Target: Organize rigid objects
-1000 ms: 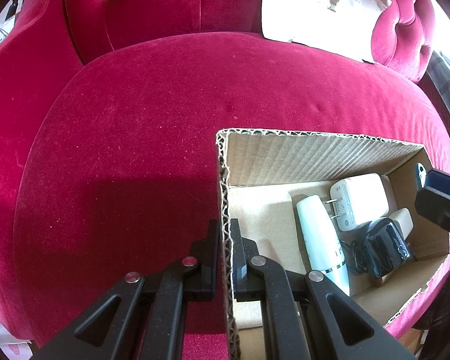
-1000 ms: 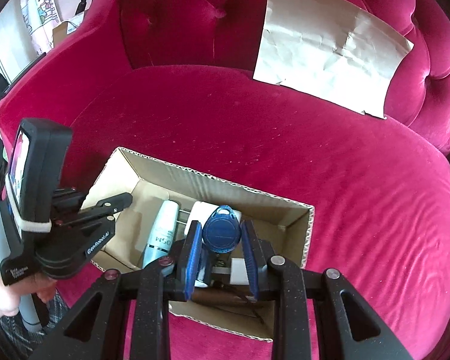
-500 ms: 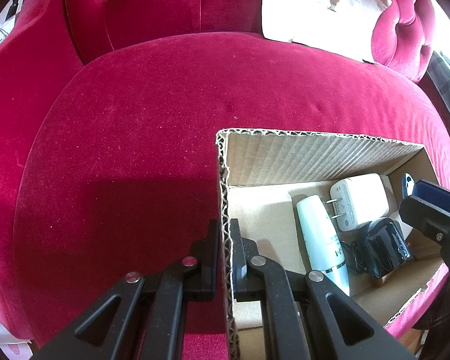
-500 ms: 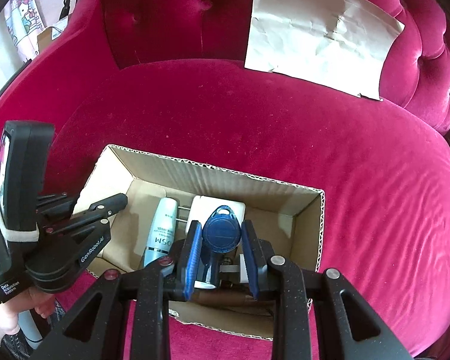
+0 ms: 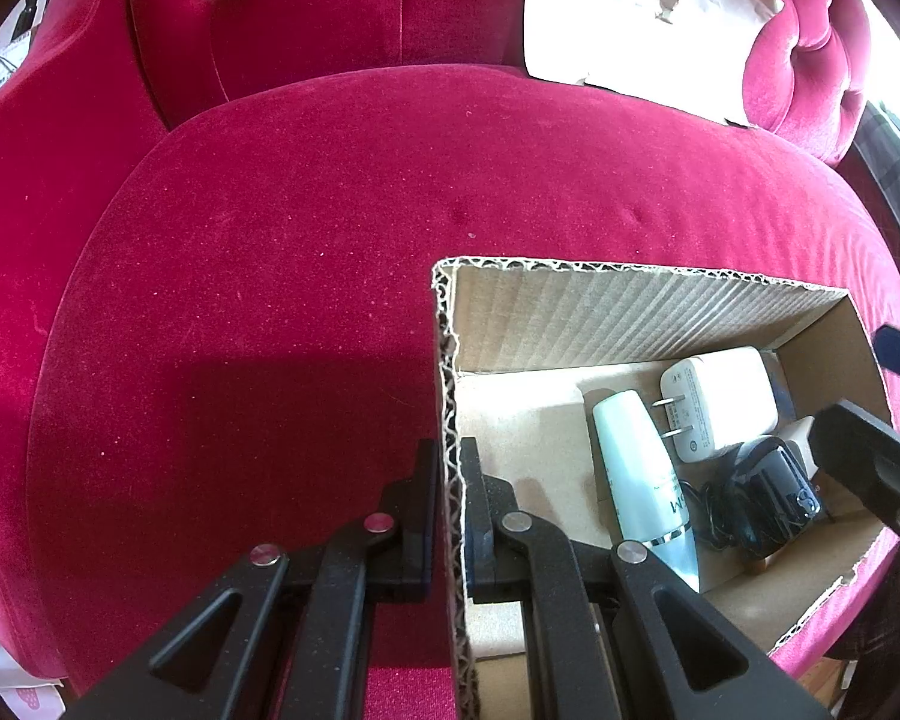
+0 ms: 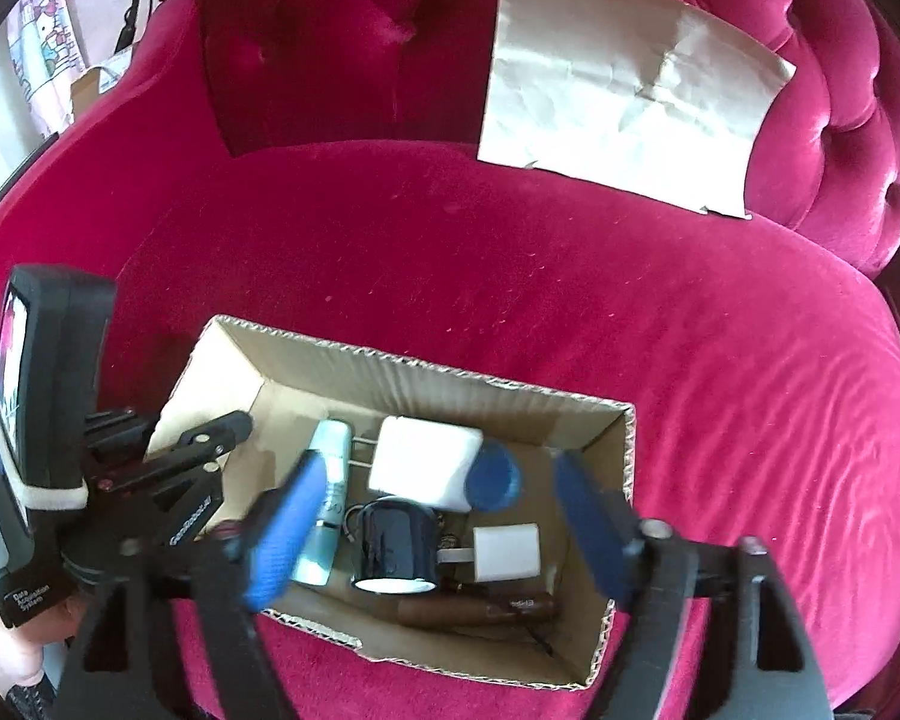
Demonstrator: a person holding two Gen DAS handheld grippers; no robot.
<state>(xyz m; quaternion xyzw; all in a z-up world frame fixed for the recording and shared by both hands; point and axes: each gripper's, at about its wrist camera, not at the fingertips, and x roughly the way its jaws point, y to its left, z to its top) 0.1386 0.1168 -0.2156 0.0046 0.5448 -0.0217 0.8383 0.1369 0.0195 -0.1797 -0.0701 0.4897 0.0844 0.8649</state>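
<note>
Key fob, blue and round, sits blurred just above the white charger inside the cardboard box, between the spread fingers of the right tool; it looks to be free of the pads and dropping, though the blur makes it hard to say whether it has landed. That tool is wide open and holds nothing, poised over the box's right half, presumably so the fob falls among the things already gathered there. Around it lie a pale tube along the left, a dark mug-like cup with a cord beside it, a small white plug and a brown stick-shaped item near the front wall. The left tool is closed on the box's left wall, one finger outside and one inside the corrugated edge, which reads as bracing so the light box does not slide or tip on the soft seat. The box rests on the red velvet sofa, near its front edge. A creased sheet of paper leans against the backrest, well apart from the box. With the cushion otherwise bare, the sorting seems close to done.
</note>
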